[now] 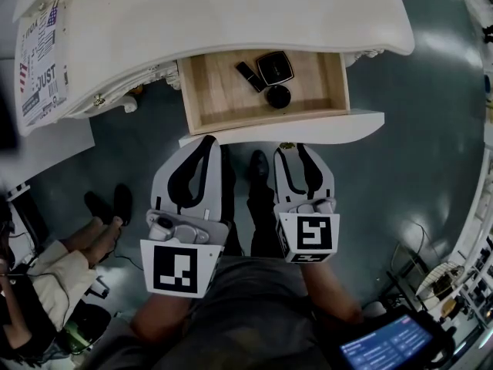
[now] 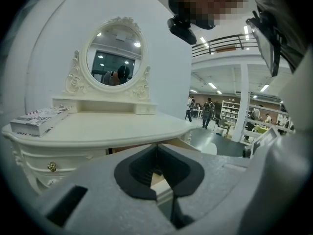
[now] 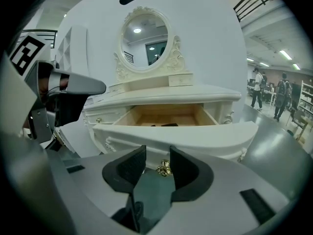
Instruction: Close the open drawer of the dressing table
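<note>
Ceiling lights (image 3: pixel 285 56) shine bright in both gripper views. The head view is dimmer, the dressing table (image 1: pixel 231 14) pale, glare streaking the floor (image 1: pixel 431 129). Fisheye warping darkens all edges.

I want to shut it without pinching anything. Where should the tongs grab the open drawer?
Grab the little gold knob in the middle of the drawer front, coming straight from the front. It is the only part sticking out, small and round enough to pinch. The open right tongs are lined up with it.

Drawer (image 1: pixel 223 99) is matt bare wood inside, knob (image 3: pixel 164 169) shiny metal.
</note>
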Action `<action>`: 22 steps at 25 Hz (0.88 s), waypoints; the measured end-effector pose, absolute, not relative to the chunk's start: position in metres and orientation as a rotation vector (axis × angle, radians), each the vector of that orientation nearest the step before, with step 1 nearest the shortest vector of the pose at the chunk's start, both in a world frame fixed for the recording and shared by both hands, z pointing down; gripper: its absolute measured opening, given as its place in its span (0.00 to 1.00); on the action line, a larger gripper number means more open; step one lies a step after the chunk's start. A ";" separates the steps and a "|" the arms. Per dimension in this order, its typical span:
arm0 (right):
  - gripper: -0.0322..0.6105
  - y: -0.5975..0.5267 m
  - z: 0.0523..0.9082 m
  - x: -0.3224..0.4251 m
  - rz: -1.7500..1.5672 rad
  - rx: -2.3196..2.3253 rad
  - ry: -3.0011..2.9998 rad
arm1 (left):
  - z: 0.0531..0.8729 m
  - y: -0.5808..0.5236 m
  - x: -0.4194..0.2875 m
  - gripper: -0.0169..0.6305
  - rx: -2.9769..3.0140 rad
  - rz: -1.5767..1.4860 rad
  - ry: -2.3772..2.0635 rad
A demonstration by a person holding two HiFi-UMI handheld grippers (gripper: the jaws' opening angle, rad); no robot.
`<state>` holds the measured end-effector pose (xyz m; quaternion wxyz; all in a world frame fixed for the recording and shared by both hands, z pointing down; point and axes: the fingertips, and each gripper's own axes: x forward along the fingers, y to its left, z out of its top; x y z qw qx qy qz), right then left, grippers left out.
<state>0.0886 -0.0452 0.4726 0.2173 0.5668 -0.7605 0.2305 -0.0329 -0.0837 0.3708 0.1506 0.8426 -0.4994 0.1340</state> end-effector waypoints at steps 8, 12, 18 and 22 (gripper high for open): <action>0.26 -0.055 0.472 0.088 0.624 1.569 -2.100 | 0.368 -0.089 -0.036 0.05 2.421 0.370 -1.430; 0.26 -0.058 0.472 0.087 0.621 1.571 -2.098 | 0.368 -0.091 -0.038 0.05 2.420 0.373 -1.426; 0.26 -0.064 0.472 0.086 0.615 1.571 -2.097 | 0.368 -0.094 -0.040 0.05 2.422 0.371 -1.427; 0.26 -0.067 0.472 0.085 0.613 1.572 -2.096 | 0.368 -0.095 -0.041 0.05 2.419 0.373 -1.424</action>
